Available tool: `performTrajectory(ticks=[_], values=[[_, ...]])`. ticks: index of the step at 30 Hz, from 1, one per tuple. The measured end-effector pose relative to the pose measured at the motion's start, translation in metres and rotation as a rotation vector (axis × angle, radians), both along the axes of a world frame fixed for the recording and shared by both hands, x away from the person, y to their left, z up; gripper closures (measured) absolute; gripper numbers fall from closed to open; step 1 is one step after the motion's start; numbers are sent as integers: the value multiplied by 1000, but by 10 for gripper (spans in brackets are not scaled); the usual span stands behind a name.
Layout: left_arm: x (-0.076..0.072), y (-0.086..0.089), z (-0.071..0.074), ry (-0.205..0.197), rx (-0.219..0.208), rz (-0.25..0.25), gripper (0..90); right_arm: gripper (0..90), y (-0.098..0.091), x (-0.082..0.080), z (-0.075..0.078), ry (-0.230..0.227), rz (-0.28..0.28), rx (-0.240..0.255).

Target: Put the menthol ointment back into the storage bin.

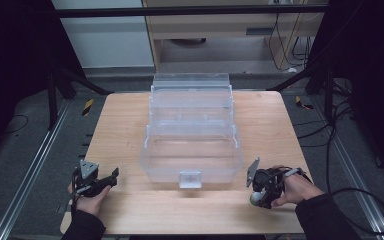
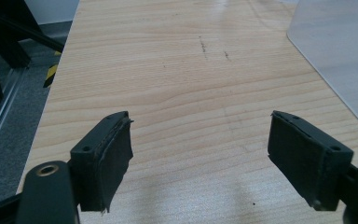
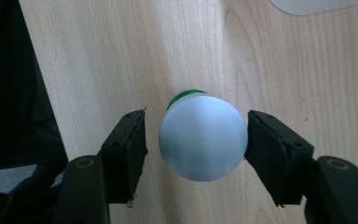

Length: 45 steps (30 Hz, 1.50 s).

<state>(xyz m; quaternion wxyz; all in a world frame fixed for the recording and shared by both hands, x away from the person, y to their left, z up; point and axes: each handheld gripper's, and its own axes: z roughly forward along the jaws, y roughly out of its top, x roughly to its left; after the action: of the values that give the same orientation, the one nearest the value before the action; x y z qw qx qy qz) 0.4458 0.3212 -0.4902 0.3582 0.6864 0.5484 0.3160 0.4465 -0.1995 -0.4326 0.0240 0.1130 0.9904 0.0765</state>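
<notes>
A small green container with a round silver cap (image 3: 203, 142) stands on the wooden table (image 1: 130, 130) near its front right edge, and shows as a pale knob (image 1: 255, 199) in the high view. My right gripper (image 3: 196, 116) points straight down over it, jaws on either side of the cap. The right jaw touches the cap and a narrow gap remains at the left jaw. My left gripper (image 2: 200, 140) rests at the front left (image 1: 111, 177), wide open with bare wood between its jaws.
A clear plastic tiered storage box (image 1: 190, 167) stands open in the table's middle, with a latch at its front. Its corner (image 2: 340, 46) lies ahead-right of the left gripper. Black frame legs and cables surround the table on the grey floor.
</notes>
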Motion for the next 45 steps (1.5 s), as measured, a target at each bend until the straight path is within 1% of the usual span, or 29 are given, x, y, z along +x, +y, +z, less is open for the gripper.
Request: performTrajectory(ticks=[2,5,10,11,14,25,32,33,35,37,38,42,45], values=[[0,0,0,0,0,0,209,414,1,1,-2,5,5,-8],[0,0,0,1,1,0,209,415,2,2,-4,10,5,-6],[0,0,0,2,3,-1,209,445,4,3,-5,11,5,-15],[0,0,0,1,3,-1,209,468,4,4,-6,14,7,-18],[0,0,0,1,3,0,209,487,4,4,-6,19,7,-25],[0,0,0,2,4,-1,210,502,4,5,-5,23,-5,-30],[0,0,0,2,3,-1,210,502,0,5,5,17,-19,-17],[0,0,0,1,4,-1,210,502,0,5,11,9,-25,-14],[0,0,0,2,5,-1,210,502,-1,5,15,8,-34,-3],[0,0,0,3,6,-2,210,502,-3,6,20,-5,-38,7],[0,0,0,3,6,-2,210,502,-3,6,20,-5,-38,7],[0,-1,-1,6,5,-2,210,503,-5,8,32,-16,-55,18],[0,-1,-1,7,5,-2,210,503,-5,8,36,-18,-56,24]])
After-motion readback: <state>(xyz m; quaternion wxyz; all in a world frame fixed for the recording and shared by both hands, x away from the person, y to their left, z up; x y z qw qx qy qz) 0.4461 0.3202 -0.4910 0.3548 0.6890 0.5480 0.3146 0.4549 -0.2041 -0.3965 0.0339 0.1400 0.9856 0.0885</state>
